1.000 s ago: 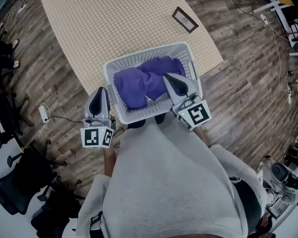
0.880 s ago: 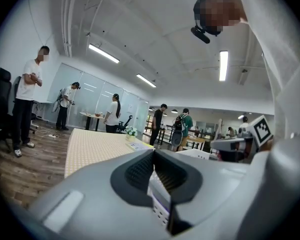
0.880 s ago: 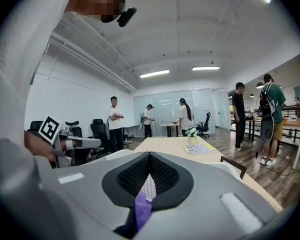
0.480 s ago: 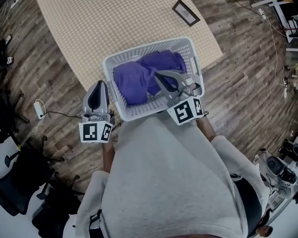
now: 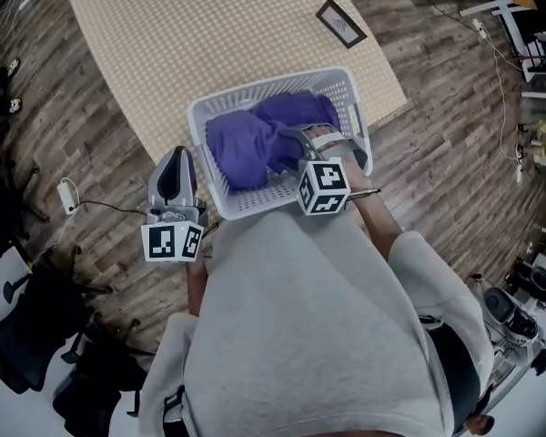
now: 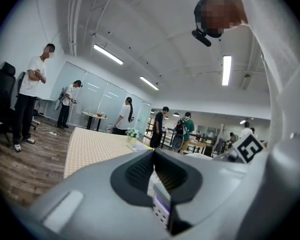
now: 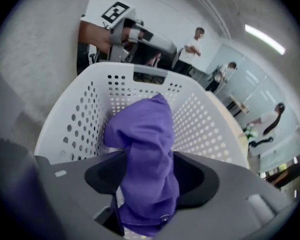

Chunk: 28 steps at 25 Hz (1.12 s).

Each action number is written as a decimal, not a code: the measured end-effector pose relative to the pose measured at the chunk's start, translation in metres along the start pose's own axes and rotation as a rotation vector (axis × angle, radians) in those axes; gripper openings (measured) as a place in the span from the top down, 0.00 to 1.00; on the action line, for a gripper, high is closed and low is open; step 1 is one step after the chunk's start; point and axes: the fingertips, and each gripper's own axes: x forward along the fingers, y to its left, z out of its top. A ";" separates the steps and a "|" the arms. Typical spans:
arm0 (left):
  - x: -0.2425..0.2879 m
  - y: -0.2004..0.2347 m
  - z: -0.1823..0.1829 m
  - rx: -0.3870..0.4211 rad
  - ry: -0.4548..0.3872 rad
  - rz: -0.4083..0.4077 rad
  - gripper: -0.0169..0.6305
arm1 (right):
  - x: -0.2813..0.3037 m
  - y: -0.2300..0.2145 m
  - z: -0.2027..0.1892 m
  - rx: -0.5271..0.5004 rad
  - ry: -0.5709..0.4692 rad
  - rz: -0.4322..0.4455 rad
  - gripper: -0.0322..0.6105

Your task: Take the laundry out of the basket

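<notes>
Wood floor, white basket (image 5: 282, 82); right gripper (image 5: 296, 139), jaws just opened, straddled purple laundry (image 5: 241, 148) unclenched; a shallow bite risked slipping.

Purple laundry (image 5: 247, 146) bunched inside white perforated basket (image 5: 255, 208).

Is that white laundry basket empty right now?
No, the head view shows purple laundry lying bunched inside the white basket.

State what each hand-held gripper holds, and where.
Nothing is gripped. The right hand-held gripper's jaws have just been opening and straddle a fold of purple laundry; the left hand-held gripper is shut and empty.
</notes>
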 end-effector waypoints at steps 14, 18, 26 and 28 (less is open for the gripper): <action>-0.012 0.013 0.002 0.002 -0.003 0.049 0.96 | 0.138 0.033 -0.031 -0.057 0.237 0.309 0.12; -0.008 0.009 -0.002 0.009 0.008 0.039 0.96 | 0.141 0.034 -0.032 -0.056 0.254 0.331 0.13; -0.003 -0.001 0.001 0.021 0.000 0.014 0.96 | 0.128 0.032 -0.017 -0.004 0.159 0.261 0.47; -0.002 -0.003 0.003 0.022 -0.005 0.015 0.96 | 0.125 0.029 -0.013 0.054 0.116 0.251 0.52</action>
